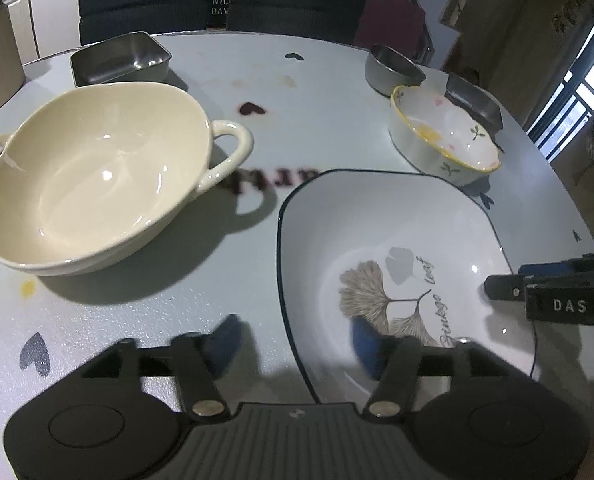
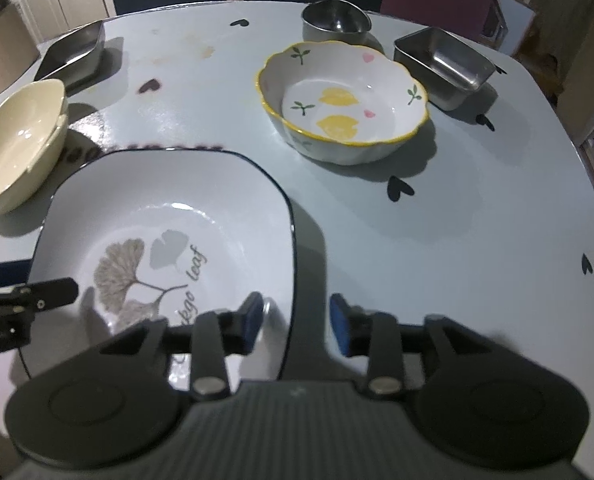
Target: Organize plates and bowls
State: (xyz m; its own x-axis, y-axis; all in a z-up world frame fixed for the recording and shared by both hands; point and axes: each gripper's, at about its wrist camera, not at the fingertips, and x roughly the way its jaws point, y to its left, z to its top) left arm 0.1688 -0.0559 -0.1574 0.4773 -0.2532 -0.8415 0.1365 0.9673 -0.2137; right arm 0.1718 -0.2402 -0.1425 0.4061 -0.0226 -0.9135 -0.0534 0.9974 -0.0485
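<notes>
1. Your left gripper (image 1: pixel 293 344) is spread wide: one blue pad sits outside the near-left rim of the square plate (image 1: pixel 397 240), the other inside it over the leaf print. The rim runs between them, pads don't look pressed on it, so nothing's pinched.
2. Your right gripper (image 2: pixel 297 322) is also apart, straddling the plate's near-right rim w/ a clear gap on both sides. No grip there either.
3. The square plate rests flat on the table (image 2: pixel 437 220), right in front of you, w/ both tools at its near edge. Looks set down and let go, or about to be picked up; can't tell which from this alone.
4. Still loose and unstacked, by the look of it:
   - cream bowl (image 1: pixel 93 184) w/ loop handles, just left of the plate; in the right view there seems to be a 2nd cream piece under it, not sure.
   - flower bowl (image 2: pixel 345 100), yellow rim, back right, apart from the plate.
   - round steel bowl (image 2: pixel 335 18) and a steel tray (image 2: pixel 445 64) behind the flower bowl, near each other.
   - another steel tray (image 1: pixel 119 58) far left, on its own.
5. My read: early to mid task. At most one stack exists; the ceramics and steel pieces are still spread over the table, so most of the grouping is left to do.
</notes>
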